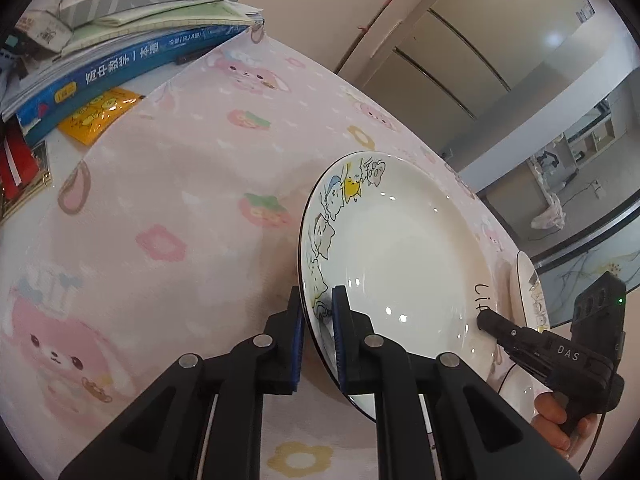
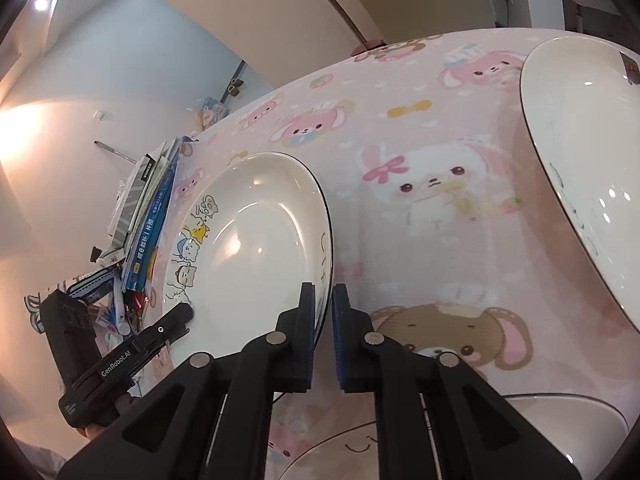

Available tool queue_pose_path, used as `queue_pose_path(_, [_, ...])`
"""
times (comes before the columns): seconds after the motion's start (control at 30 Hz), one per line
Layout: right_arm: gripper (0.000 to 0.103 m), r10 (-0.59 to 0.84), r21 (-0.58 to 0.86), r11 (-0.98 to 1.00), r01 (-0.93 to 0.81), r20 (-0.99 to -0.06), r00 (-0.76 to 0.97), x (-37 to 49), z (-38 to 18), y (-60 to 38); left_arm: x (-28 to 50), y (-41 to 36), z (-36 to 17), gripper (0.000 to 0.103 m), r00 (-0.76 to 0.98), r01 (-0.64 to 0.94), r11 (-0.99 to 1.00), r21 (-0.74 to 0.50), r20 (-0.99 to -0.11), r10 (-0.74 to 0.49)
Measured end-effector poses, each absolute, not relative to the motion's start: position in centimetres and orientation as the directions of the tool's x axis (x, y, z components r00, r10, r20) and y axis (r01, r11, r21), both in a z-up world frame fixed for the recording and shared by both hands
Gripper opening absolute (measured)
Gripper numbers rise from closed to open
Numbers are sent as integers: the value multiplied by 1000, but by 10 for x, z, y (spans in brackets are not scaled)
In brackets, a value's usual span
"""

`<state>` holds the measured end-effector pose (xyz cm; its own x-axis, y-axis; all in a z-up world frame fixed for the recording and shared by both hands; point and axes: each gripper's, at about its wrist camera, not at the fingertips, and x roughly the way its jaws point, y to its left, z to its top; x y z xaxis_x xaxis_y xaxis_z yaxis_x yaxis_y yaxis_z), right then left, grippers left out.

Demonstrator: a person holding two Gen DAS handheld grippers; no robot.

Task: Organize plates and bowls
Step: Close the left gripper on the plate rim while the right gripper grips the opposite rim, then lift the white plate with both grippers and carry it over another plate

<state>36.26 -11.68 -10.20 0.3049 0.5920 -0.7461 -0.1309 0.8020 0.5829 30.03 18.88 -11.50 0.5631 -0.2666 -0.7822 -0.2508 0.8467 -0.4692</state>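
Round table under a pink cartoon-animal tablecloth (image 1: 168,184), carrying everything in view. Toward its far edge, a leaning stack of books and papers (image 1: 132,36) with a blue spine lowest. Centre: white ceramic plate with cartoon cats along its rim (image 1: 400,248), flat on the cloth, pinched at two opposite edges. Second white plate (image 2: 580,168) well apart, on the right in the right wrist view; rims of two more dishes at that view's bottom edge. Left gripper (image 1: 318,320) clamped on the cat-side rim, blue pads either side of it. Right gripper (image 2: 324,316) clamped on the lettered rim.
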Motion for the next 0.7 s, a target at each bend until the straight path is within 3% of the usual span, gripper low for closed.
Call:
queue_pose_path(0.33, [10,560,518,828,-214,-777,288,364,-102,-104,301,182,-112,13,565,-230,876,-423,-792,-234])
queue_pose_path(0.5, [14,557,508,830,-231,-780,287,364,-104,-99,301,176,-111,20,566,-216,893,-396,-796,-216])
queue_pose_path(0.7, [12,562,515,827,-227,-772,296,363,-105,-103,300,174,-110,17,568,-213,906,-365,-801,-189])
